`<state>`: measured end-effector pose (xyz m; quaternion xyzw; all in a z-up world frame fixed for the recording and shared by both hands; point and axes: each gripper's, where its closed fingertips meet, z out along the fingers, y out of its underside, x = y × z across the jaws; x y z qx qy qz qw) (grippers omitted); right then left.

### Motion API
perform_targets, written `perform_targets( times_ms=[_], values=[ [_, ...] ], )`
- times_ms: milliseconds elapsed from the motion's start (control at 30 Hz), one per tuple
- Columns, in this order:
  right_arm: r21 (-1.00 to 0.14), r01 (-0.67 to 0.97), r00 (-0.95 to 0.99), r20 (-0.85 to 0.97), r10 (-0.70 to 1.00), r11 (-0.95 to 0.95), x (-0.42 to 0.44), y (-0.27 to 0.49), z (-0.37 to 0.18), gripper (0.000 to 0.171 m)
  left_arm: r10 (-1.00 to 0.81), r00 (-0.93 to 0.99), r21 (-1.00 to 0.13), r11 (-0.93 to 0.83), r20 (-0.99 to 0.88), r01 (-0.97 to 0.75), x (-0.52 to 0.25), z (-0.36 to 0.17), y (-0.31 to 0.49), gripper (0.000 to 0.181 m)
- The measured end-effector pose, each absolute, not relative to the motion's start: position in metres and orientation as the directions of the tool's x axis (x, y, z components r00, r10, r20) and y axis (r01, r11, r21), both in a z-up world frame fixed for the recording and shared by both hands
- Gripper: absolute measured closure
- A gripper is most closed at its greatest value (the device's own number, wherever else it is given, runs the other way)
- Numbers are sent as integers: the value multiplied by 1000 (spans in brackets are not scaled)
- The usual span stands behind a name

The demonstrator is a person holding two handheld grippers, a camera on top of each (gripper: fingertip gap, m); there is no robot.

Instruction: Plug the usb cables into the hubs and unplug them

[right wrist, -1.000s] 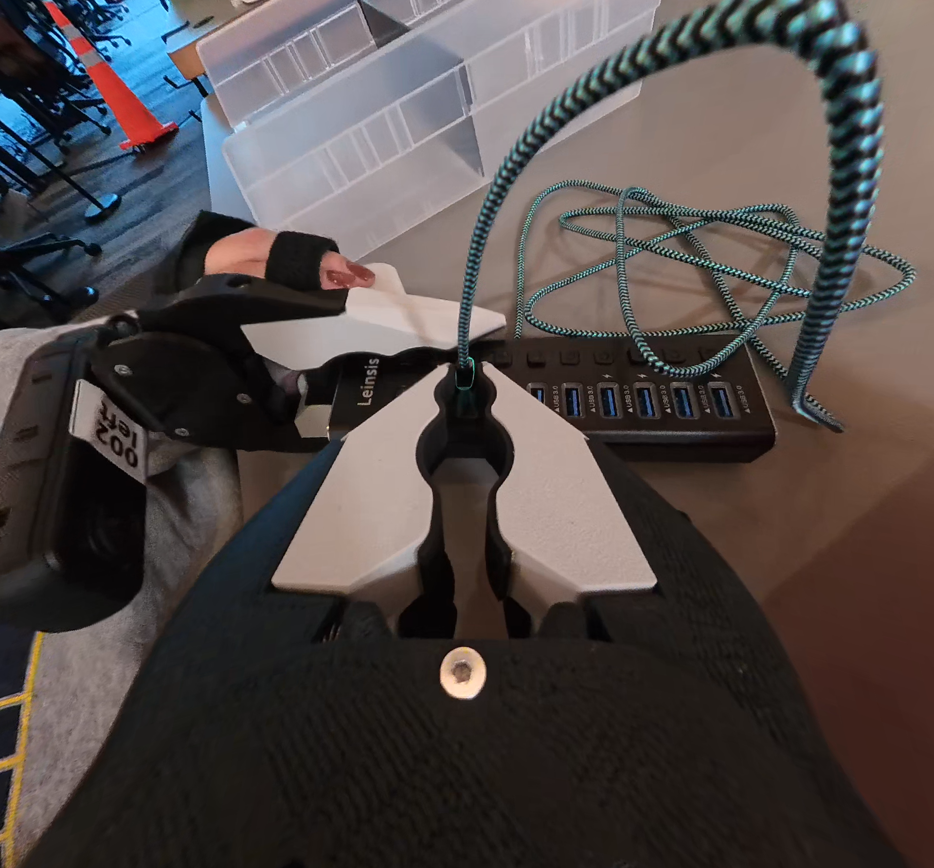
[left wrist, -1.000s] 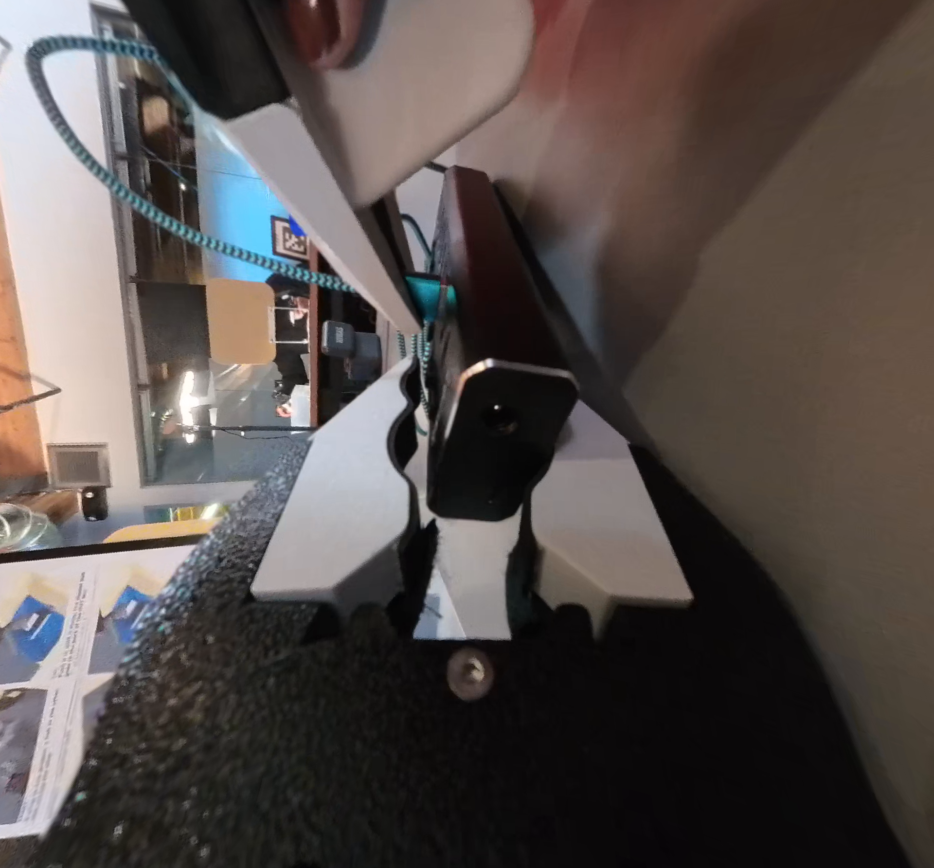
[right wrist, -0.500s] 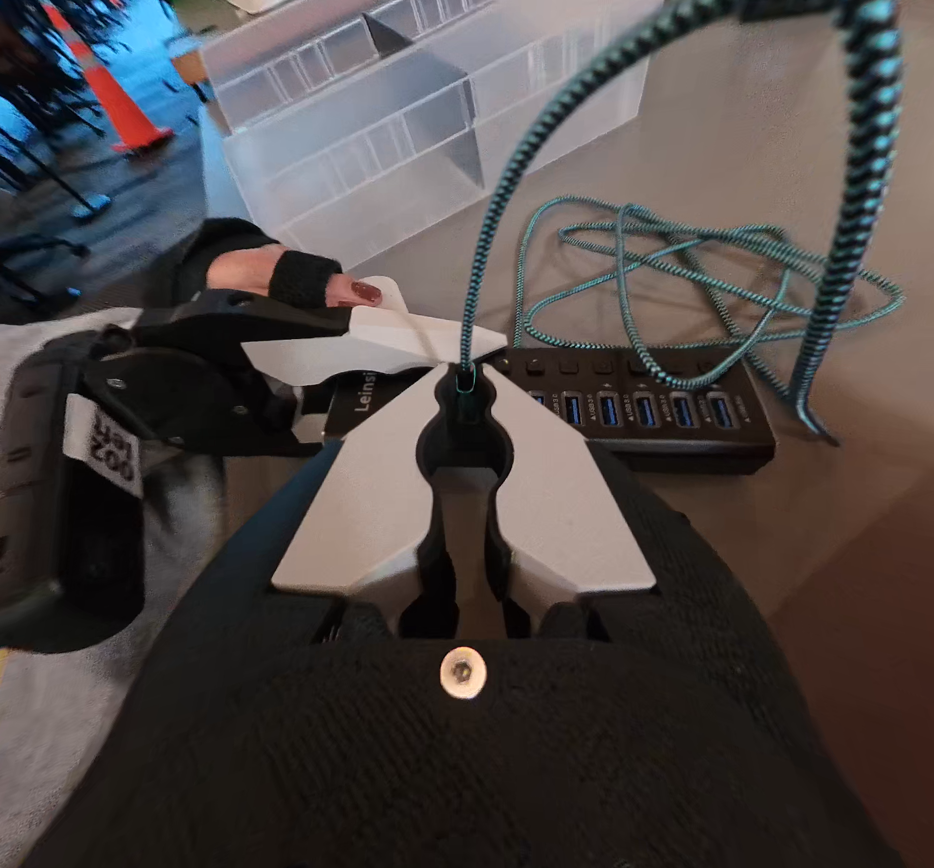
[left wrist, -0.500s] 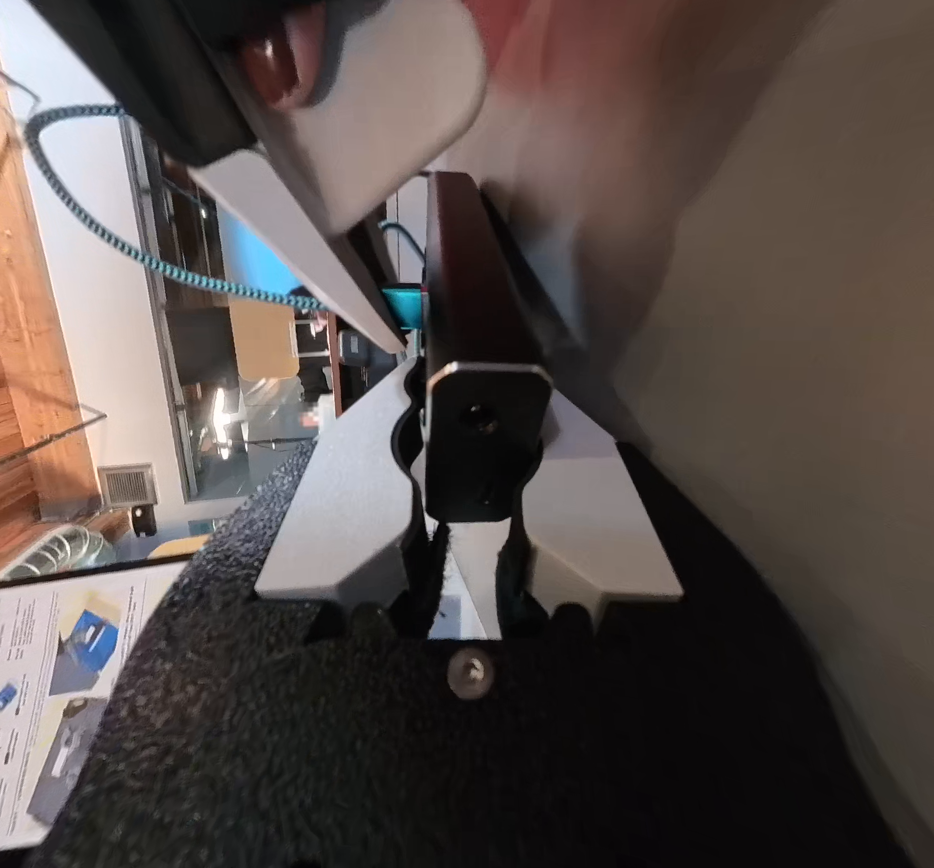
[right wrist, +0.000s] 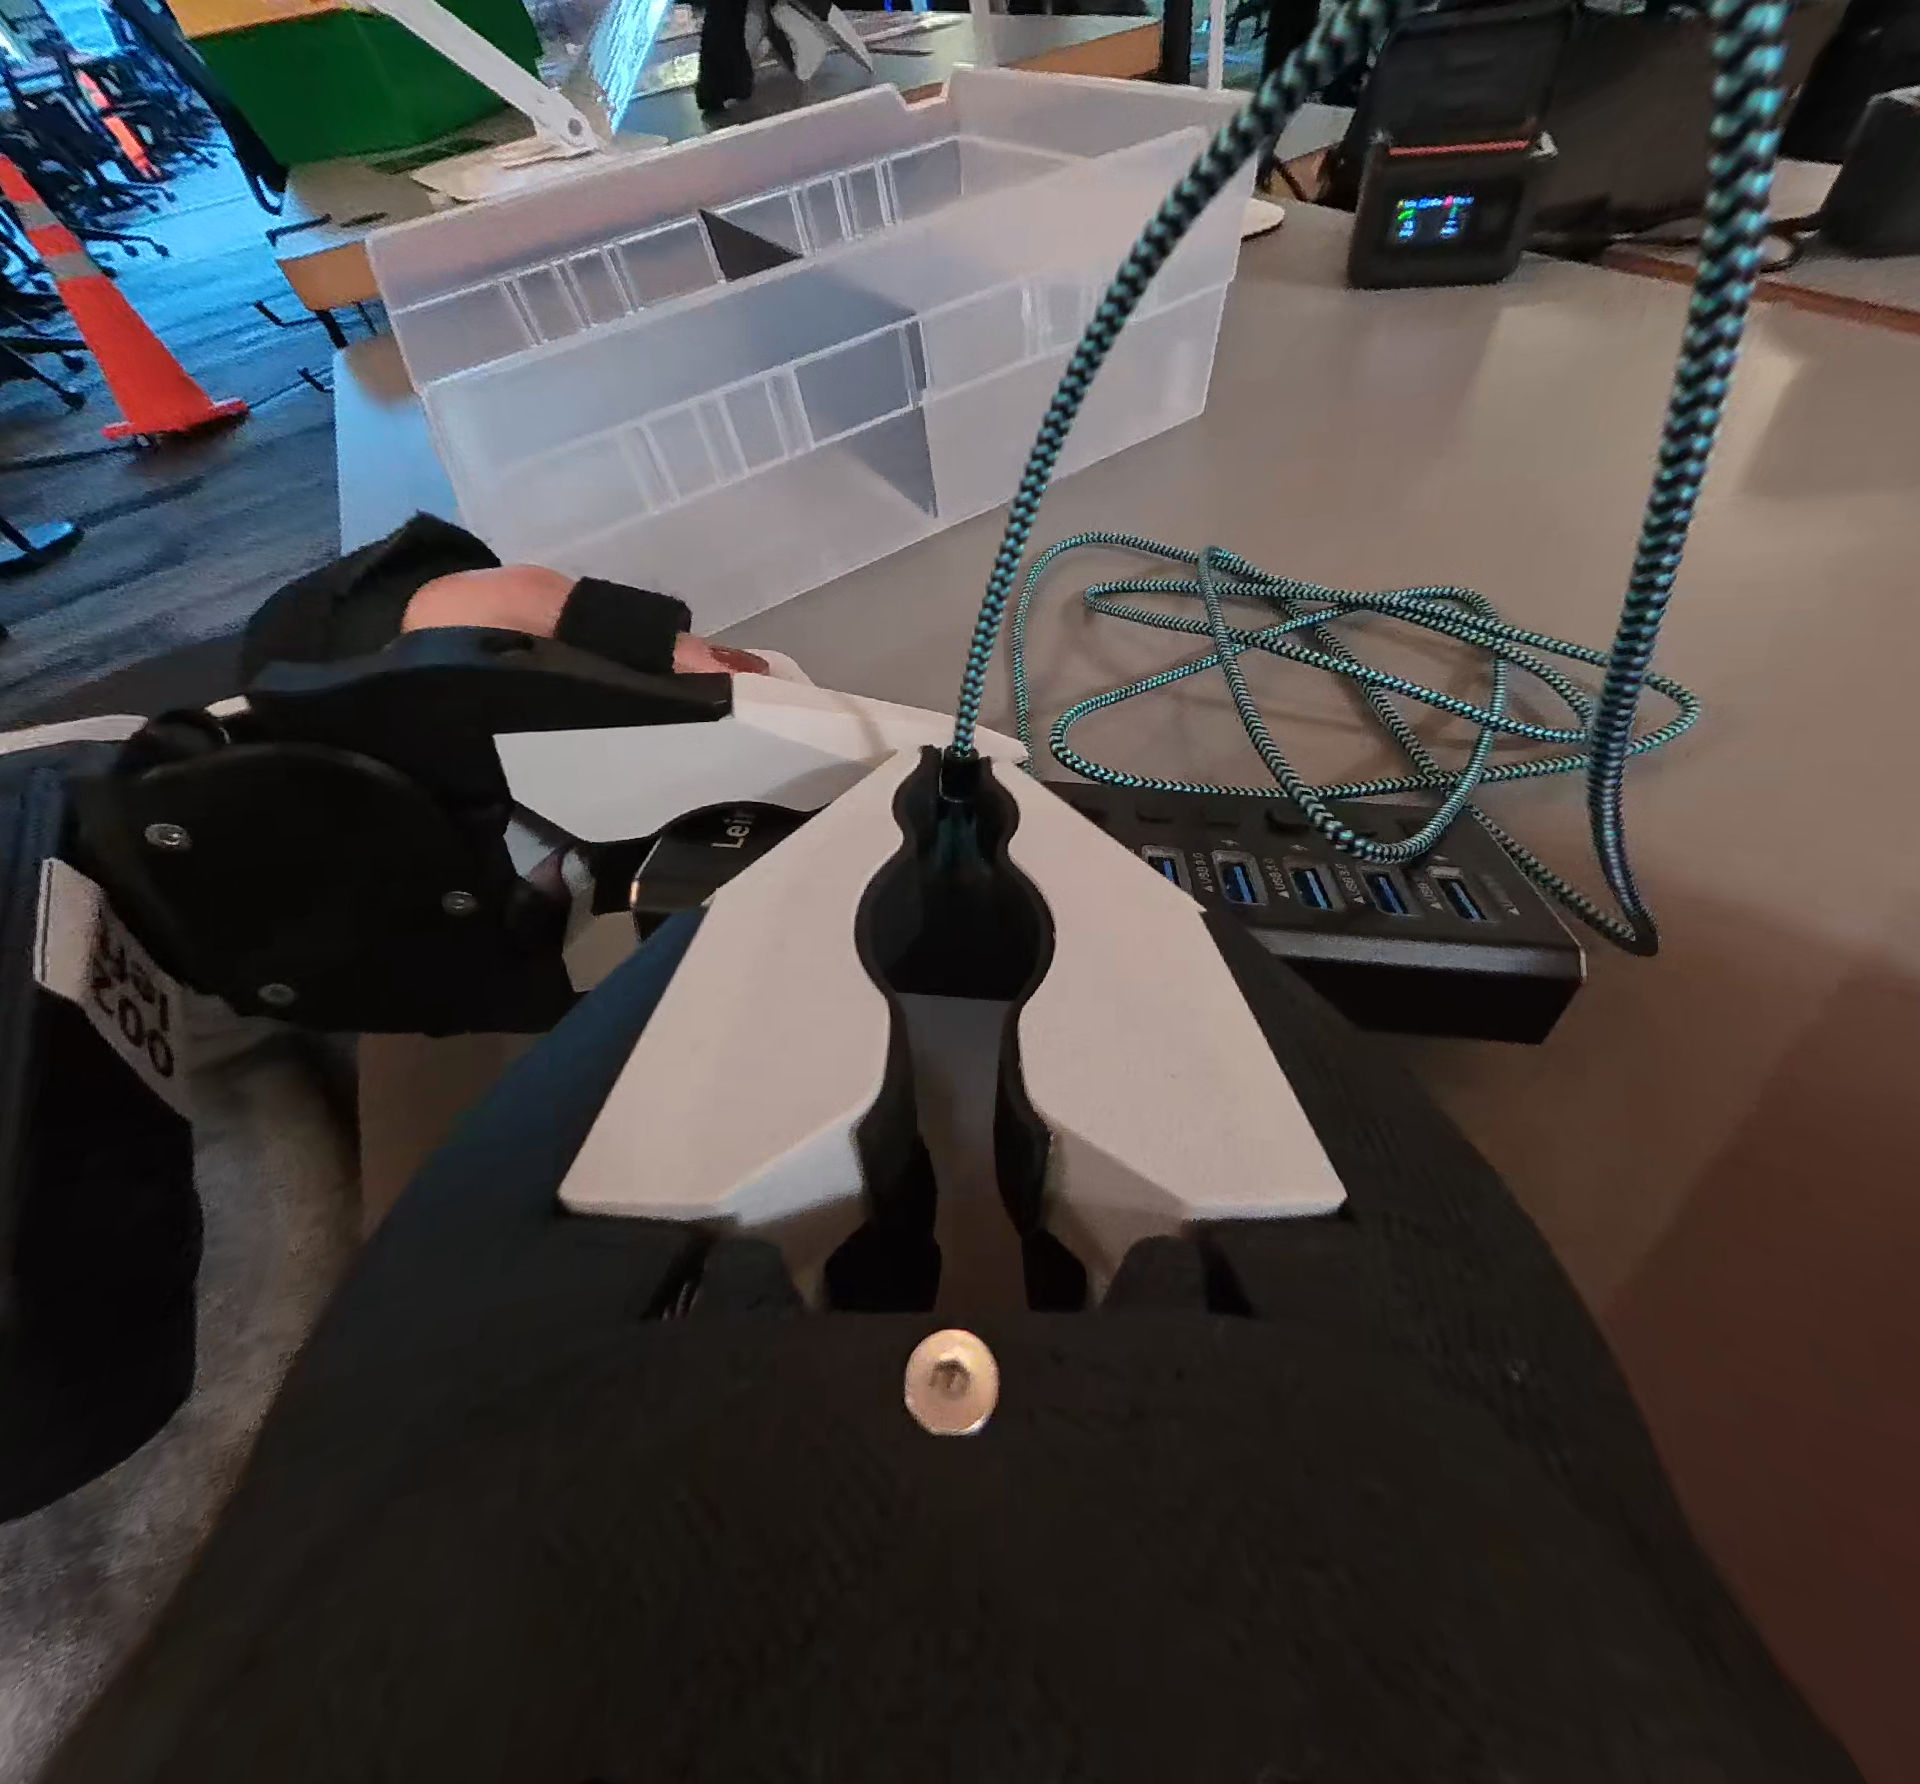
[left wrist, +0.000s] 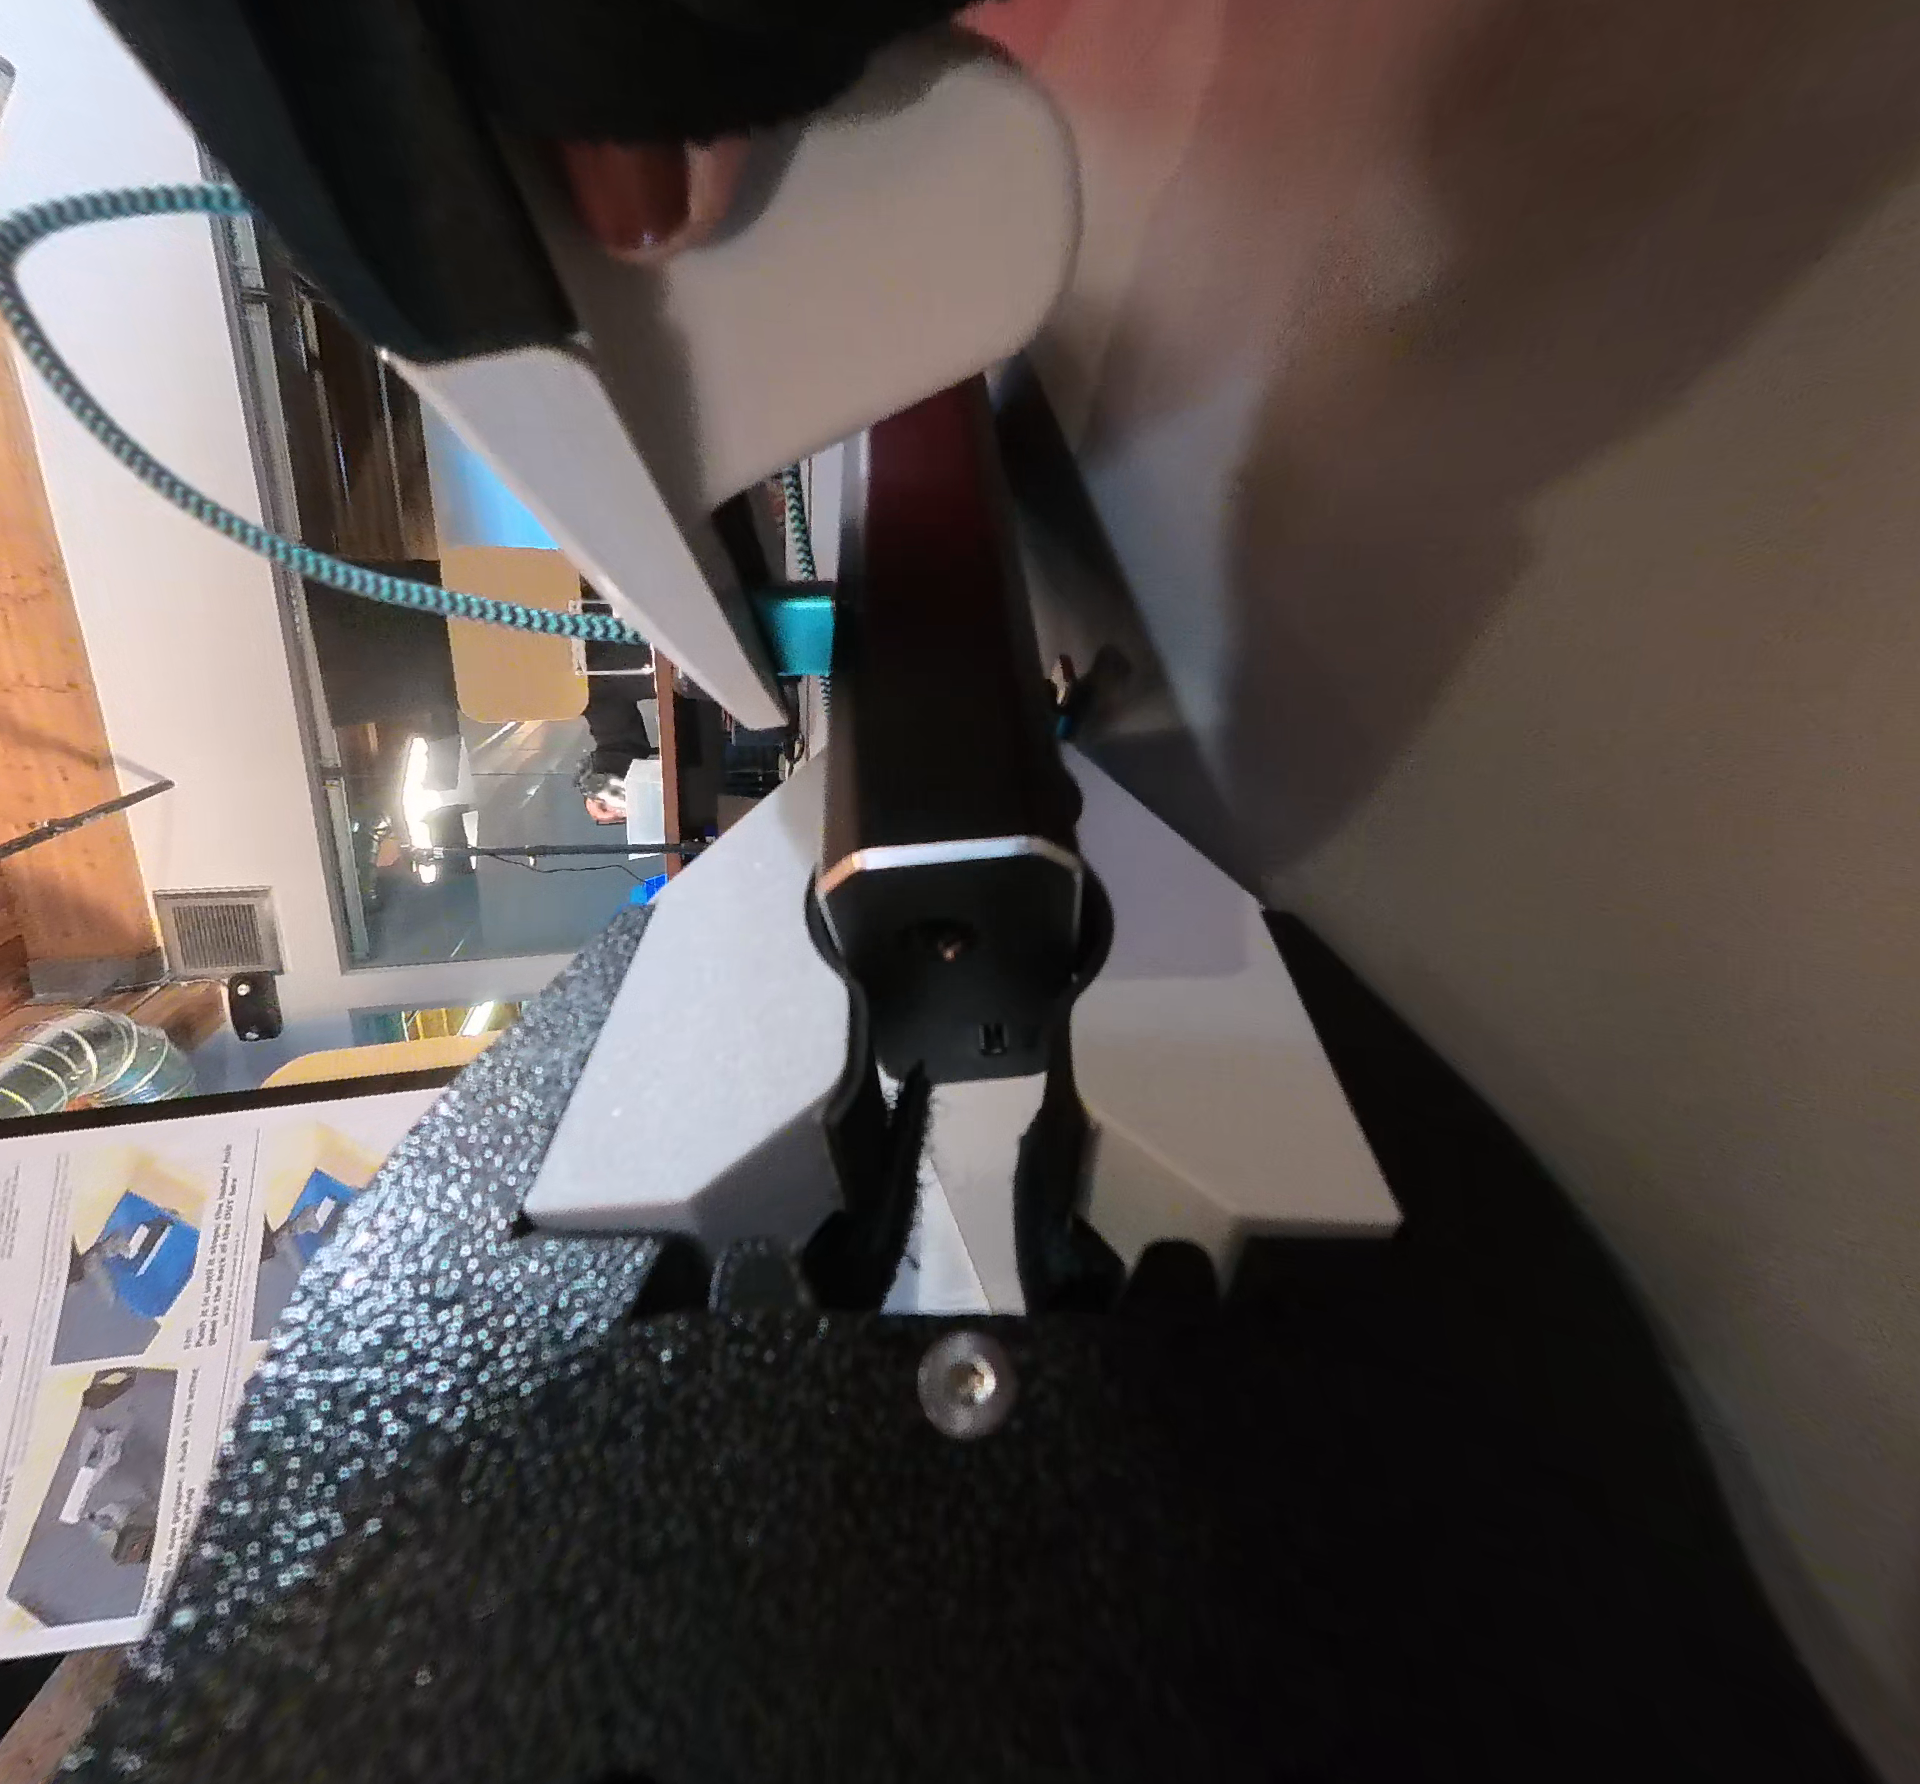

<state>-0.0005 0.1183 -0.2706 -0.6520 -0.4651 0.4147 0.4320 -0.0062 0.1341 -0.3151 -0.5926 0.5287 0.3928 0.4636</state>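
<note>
My left gripper point(left wrist: 948, 835) is shut on the end of the black USB hub point(left wrist: 951, 955), which runs away from the camera. In the right wrist view the hub point(right wrist: 1351, 898) lies on the table with a row of blue ports, and a white finger point(right wrist: 831, 711) of the left gripper reaches over its left end. My right gripper point(right wrist: 958, 770) is shut on the teal USB plug point(left wrist: 800, 633), which sits against the hub's port face. I cannot tell how deep it is. Its teal-and-black braided cable point(right wrist: 1091, 363) arches up and over to the right.
The rest of the cable lies coiled point(right wrist: 1351, 654) on the grey table point(right wrist: 1558, 446) behind the hub. Clear plastic bins point(right wrist: 810, 363) stand at the back. A small black device with a screen point(right wrist: 1444, 186) stands far right. An orange cone point(right wrist: 125, 332) is on the floor at the left. My right fingertips sit around 5 cm from my left ones.
Both grippers keep their holds. The right wrist view has tilted up, so more of the room shows. The right gripper's finger looms closer in the left wrist view.
</note>
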Motion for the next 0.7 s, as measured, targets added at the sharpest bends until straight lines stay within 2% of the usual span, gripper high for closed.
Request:
perform_targets(
  times_ms=[100, 200, 367, 500, 700],
  values=[
    [-947, 242, 214, -159, 964, -210, -1, 118, -270, 168, -262, 133, -134, -14, -956, -991, -6, -316, 135, 152],
    [-956, 269, 219, -61, 974, -120, -1, 117, -270, 168, -265, 139, -140, -16, -954, -990, -6, -316, 135, 152],
    [-953, 241, 230, -126, 965, -182, 0, 121, -270, 168, -265, 149, -150, -17, -953, -989, -5, -317, 137, 152],
    [-955, 295, 262, 58, 963, -23, -2, 119, -270, 168, -270, 160, -161, -19, -949, -987, -7, -318, 136, 152],
    [-953, 230, 211, -151, 966, -199, -2, 121, -269, 168, -265, 157, -157, -20, -951, -987, -6, -317, 137, 152]
  ],
)
